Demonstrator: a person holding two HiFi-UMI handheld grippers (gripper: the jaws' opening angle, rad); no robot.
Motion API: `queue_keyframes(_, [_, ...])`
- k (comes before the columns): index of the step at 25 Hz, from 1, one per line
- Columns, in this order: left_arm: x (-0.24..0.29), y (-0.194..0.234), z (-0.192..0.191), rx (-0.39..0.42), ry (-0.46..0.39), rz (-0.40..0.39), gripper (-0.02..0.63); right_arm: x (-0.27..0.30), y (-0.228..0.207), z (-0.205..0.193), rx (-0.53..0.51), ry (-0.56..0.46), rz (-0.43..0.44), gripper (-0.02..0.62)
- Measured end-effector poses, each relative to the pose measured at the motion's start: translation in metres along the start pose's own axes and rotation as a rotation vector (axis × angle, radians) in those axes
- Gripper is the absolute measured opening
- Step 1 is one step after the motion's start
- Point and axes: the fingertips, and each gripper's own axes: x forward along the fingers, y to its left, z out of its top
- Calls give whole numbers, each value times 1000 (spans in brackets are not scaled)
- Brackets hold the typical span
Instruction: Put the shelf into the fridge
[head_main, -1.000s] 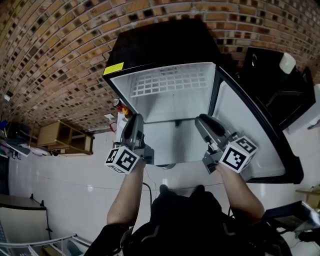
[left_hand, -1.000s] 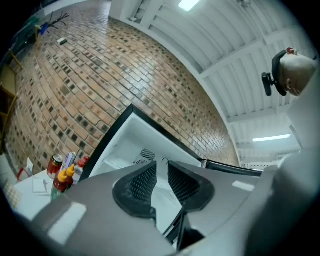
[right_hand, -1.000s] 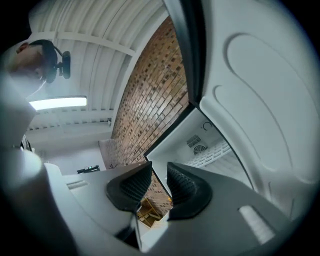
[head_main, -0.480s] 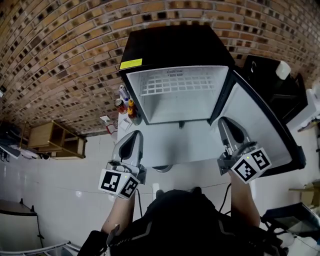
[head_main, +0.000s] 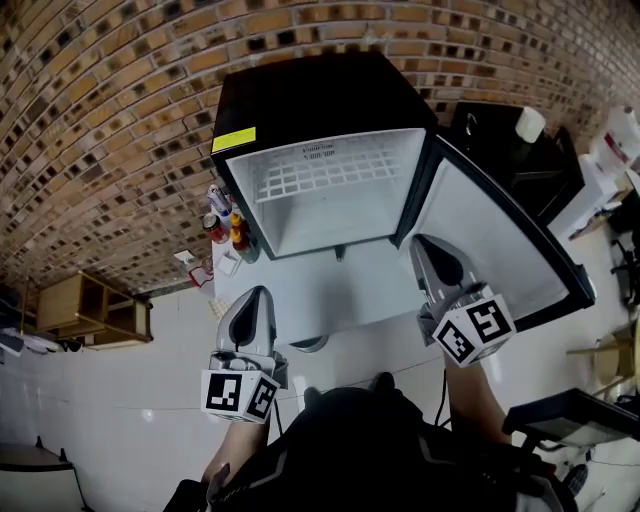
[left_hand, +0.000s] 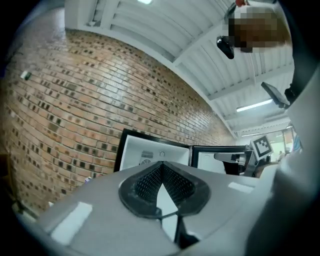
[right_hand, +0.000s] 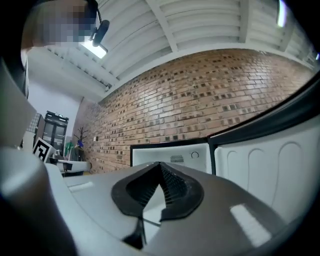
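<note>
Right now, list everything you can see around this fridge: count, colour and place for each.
fridge: one, black outside, white inside, against the wall
door: one, black with white lining, swung open on the fridge's right
shelf: one, white wire, inside the fridge
sticker: one, yellow, top front corner of the fridge
bottles: a few, red and yellow, on the floor left of the fridge
wooden rack: one, light brown, far left
cabinet: one, black, behind the open door
wall: brown brick, behind everything
floor: white tiles
left gripper: one, grey, shut, empty, before the fridge
right gripper: one, grey, just closed, shut, empty, beside the door
</note>
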Motion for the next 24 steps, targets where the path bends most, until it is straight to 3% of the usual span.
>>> queue_keyframes(7, [-2,-3,12,3,-29,14,0,-6,-1,5,96,0,5,6])
queue_keyframes(11, [-6,3,17,23,-73,77,0,-5,-1,1,98,8,13,6])
queue_keyframes(24, [-12,13,14,9,-86,127,0,4,3,-11,149,23,47,5])
